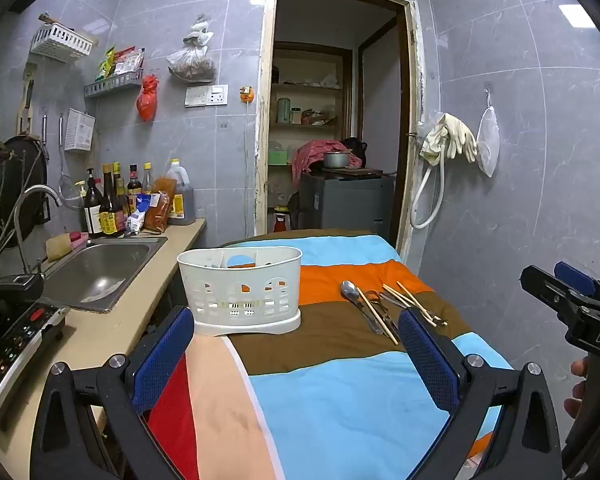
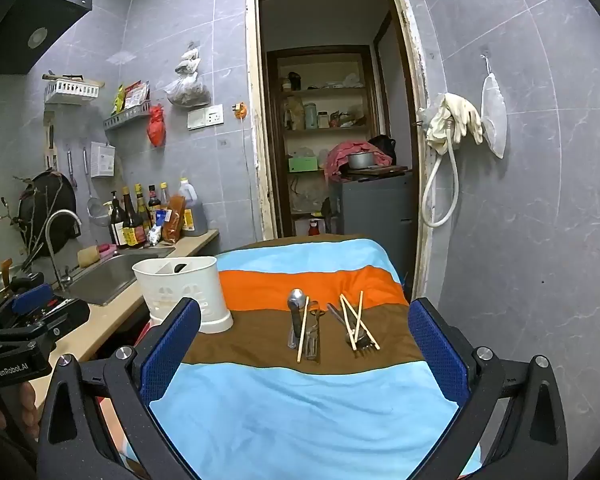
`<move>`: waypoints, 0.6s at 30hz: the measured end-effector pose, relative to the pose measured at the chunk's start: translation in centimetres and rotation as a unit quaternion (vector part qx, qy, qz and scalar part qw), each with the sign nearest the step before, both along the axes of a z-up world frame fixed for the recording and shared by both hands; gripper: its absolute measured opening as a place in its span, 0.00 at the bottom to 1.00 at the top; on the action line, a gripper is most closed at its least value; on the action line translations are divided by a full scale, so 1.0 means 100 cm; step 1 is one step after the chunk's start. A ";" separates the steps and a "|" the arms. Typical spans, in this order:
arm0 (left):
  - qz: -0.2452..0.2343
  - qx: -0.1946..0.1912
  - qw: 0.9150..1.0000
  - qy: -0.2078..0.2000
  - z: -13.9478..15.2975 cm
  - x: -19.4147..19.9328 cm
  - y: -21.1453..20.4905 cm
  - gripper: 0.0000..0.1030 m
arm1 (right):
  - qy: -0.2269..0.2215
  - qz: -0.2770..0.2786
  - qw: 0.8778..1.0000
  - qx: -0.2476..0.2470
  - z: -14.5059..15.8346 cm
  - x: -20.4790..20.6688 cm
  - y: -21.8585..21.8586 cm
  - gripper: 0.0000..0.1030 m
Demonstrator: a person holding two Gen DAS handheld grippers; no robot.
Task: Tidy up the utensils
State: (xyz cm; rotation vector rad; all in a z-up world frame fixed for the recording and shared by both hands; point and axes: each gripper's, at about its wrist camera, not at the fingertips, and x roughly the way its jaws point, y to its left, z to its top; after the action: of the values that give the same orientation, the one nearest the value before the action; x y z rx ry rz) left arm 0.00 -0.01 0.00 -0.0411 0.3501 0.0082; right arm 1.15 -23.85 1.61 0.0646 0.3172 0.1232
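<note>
black gripper (image 1: 298,344) frames, blue mesh-padded fingers (image 1: 164,356), silver screws, white "genrobot.ai" lettering

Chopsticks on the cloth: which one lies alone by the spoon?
The single chopstick beside the spoon; the other chopsticks cross over the fork.

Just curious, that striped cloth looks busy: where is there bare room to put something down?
The blue stripe nearest the jaws is bare, as is the orange stripe between the white caddy and the far edge. The brown stripe is crowded with spoon, chopsticks and fork.
</note>
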 end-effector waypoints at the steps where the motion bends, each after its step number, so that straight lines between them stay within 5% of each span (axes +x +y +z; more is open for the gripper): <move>1: 0.000 0.000 1.000 0.000 0.000 0.000 0.000 1.00 | 0.002 0.001 1.000 0.002 0.000 0.000 0.000 0.99; 18: 0.000 -0.003 1.000 0.002 0.000 0.000 0.000 1.00 | 0.002 0.002 1.000 0.001 -0.002 0.000 -0.002 0.99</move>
State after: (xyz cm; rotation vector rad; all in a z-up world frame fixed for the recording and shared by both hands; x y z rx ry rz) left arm 0.01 0.01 0.00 -0.0464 0.3540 0.0078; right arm 1.11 -24.02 1.46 0.0666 0.3205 0.1266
